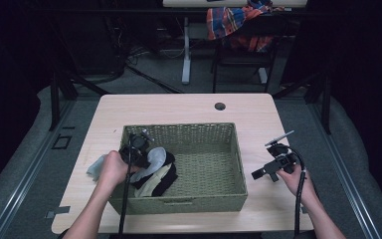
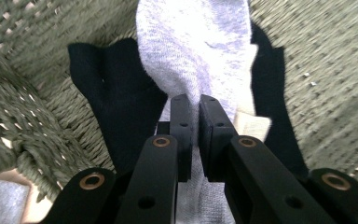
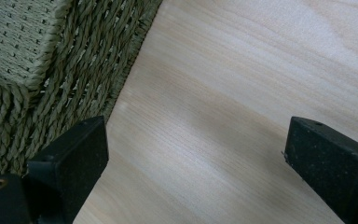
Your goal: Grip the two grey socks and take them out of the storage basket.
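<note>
1. grey sock [image 2: 193, 51] sits clamped in my left claw [image 2: 195, 105], over the basket [image 1: 231, 149] at 9 o'clock.
2. thin pinch; a tug could slip it.
3. right claw [image 3: 196, 154] spread wide, idle at 3 o'clock.

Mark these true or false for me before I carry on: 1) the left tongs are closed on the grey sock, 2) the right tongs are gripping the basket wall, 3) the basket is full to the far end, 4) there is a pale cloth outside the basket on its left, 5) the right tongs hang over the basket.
1) True. The left tongs pinch the grey sock.
2) False. The right tongs are open over bare table, beside the basket.
3) False. The clothes lie at its left end; the rest is bare weave.
4) True. A pale cloth lies on the table there.
5) False. They are to its right, over the table.
</note>
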{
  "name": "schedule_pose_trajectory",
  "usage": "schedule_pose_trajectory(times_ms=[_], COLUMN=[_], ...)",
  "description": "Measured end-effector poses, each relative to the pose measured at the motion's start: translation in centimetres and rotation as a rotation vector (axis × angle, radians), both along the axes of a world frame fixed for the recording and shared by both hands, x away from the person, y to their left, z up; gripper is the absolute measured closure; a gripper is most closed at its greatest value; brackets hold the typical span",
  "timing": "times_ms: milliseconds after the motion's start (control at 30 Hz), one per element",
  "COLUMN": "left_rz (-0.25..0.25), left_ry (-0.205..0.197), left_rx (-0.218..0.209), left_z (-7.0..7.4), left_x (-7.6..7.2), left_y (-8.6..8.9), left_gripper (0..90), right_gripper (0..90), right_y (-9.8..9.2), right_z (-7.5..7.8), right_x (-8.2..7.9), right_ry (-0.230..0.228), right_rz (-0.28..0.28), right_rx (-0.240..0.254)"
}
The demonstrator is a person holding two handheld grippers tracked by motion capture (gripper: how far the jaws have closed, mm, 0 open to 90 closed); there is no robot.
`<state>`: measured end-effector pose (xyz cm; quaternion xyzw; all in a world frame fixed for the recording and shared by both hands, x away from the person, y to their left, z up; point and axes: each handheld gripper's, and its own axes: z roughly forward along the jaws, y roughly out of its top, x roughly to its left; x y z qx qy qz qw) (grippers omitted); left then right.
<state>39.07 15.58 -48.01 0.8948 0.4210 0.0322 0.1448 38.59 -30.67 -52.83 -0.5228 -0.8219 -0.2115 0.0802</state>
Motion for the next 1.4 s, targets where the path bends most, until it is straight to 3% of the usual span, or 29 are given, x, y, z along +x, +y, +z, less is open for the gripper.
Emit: schedule_pose_trajectory(times_ms=[467, 567, 633, 800, 1067, 1200, 1233, 1400], left_rz=[-0.002, 0.002, 0.004, 0.012, 0.038, 0.041, 0.046, 0.064], left_ry=[-0.111, -0.126, -0.130, -0.153, -0.195, -0.203, -0.209, -0.223], left_rx=[-0.077, -0.089, -0.092, -0.101, -0.124, -0.127, -0.129, -0.134], left_z=[4.1, 4.8, 5.3, 6.3, 7.7, 8.2, 8.4, 9.0], left_x=[-1.4, -1.6, -1.6, -1.8, -2.2, -2.3, -2.4, -2.7], left_y=[0.9, 1.2, 1.4, 2.0, 3.2, 3.5, 3.8, 4.5], left_gripper=[85.4, 85.4, 85.4, 85.5, 85.6, 85.6, 85.6, 85.6], right_gripper=[6.0, 6.0, 6.0, 6.0, 6.0, 6.0, 6.0, 6.0], right_y=[0.1, 0.2, 0.4, 0.2, 0.3, 0.2, 0.4, 0.3], right_z=[0.0, 0.0, 0.0, 0.2, -0.1, -0.1, -0.2, 0.0], right_x=[0.0, 0.0, -0.2, -0.1, -0.2, 0.0, -0.1, 0.0], right_ry=[-0.001, -0.002, -0.017, -0.008, -0.014, 0.001, -0.005, 0.000], right_rz=[-0.001, 0.003, -0.025, 0.004, -0.019, 0.000, -0.022, 0.001], right_rx=[-0.003, -0.005, 0.003, -0.010, 0.009, -0.001, 0.010, -0.007])
